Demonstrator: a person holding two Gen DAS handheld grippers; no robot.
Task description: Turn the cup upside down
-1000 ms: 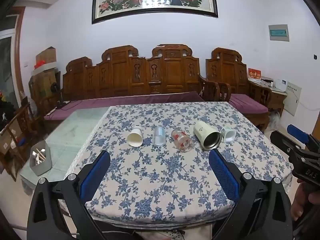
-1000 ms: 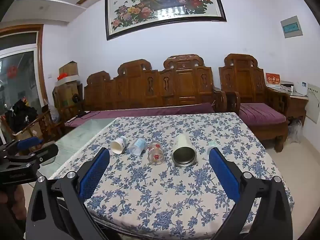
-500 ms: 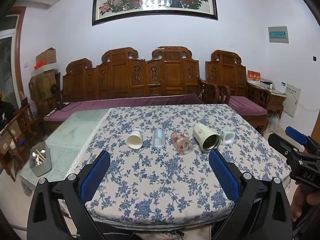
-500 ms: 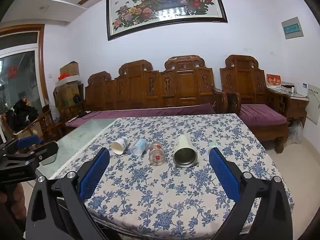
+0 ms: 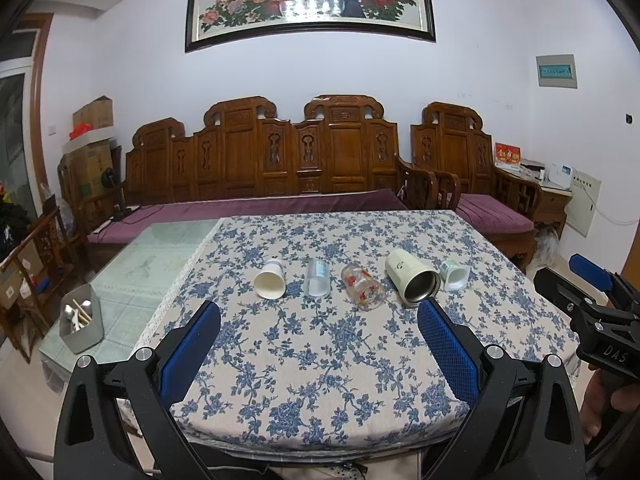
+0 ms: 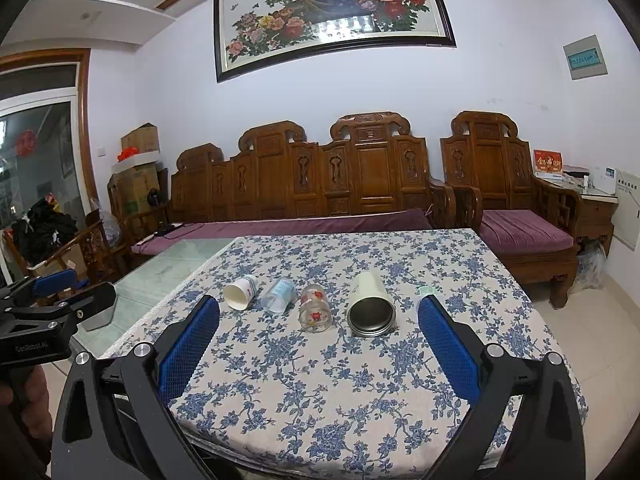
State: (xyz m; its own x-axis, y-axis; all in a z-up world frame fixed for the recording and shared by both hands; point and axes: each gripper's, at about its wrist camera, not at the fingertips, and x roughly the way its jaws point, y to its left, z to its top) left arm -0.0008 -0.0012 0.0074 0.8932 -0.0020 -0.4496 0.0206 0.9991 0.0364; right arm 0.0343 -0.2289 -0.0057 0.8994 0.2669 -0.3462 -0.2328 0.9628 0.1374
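Hovering at the near edge of the table (image 5: 248, 364), well short of a row of five vessels lying on their sides across the floral cloth: a white paper cup (image 5: 270, 282), a clear plastic cup (image 5: 317, 283), a glass with red print (image 5: 362, 286), a cream mug with a steel lining (image 5: 412, 283), and a small pale-green cup (image 5: 453, 275), the last half hidden behind the mug from the right wrist camera and possibly touching it, hard to say. Judging the step in hand as the approach, with no cup yet chosen or touched and the whole task lying ahead. Doing it well probably meaning: closing across one cup's body rather than over its rim, squeezing lightly on paper or thin plastic, lifting clear of the neighbours, turning mouth-down, then setting it squarely on the cloth before letting go. Taking an end cup first, sparing the crowded middle; watching the round ones for rolling at first contact. Left gripper (image 5: 318, 318) standing wide apart, blue pads framing the row, grasping nothing and touching nothing. Right gripper (image 6: 318, 312) likewise spread wide and empty, the mug's open mouth facing it between the pads, well apart from both. Off the cloth, a grey utensil holder (image 5: 81, 324) sitting on the bare glass top.
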